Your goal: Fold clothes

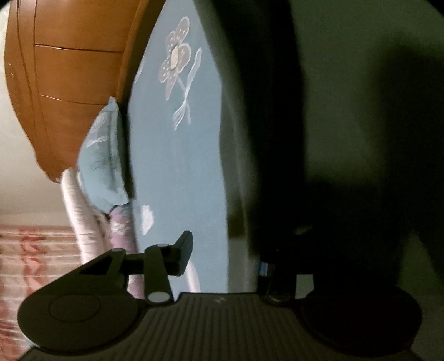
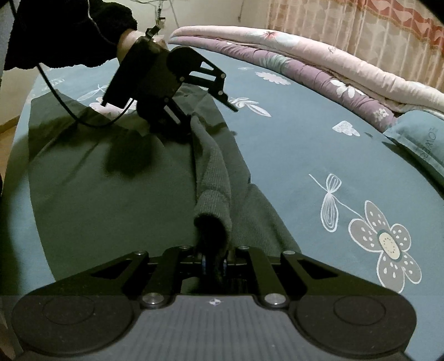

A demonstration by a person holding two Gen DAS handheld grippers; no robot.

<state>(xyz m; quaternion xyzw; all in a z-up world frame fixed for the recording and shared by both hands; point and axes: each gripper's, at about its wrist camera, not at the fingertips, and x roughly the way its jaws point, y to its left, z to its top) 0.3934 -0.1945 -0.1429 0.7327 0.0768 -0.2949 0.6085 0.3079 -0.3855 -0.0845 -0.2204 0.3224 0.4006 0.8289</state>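
On my left wrist view the picture is rolled on its side and blurred. My left gripper [image 1: 222,250] shows one finger [image 1: 183,255] clear against the teal bedsheet [image 1: 177,166]; the other is lost in the shadow of the dark green garment [image 1: 347,125] that fills the right of the frame, so I cannot tell whether the jaws have hold of the cloth. A wooden headboard [image 1: 77,69], a teal pillow [image 1: 102,161] and a rolled pink quilt [image 1: 80,211] stand along the left.

On my right wrist view, my right gripper [image 2: 213,259] is pinched nearly closed on a raised ridge of the garment [image 2: 111,194], which lies spread on the flower-printed sheet [image 2: 305,144]. That ridge runs away from me to the left gripper [image 2: 199,111], held by a hand [image 2: 129,41] in a black sleeve [image 2: 69,30]. The pillow [image 2: 419,138] at the right edge carries lettering, sideways and partly cut off; I can't read it with confidence. Folded quilts [image 2: 319,69] and a curtain [image 2: 360,25] lie behind.
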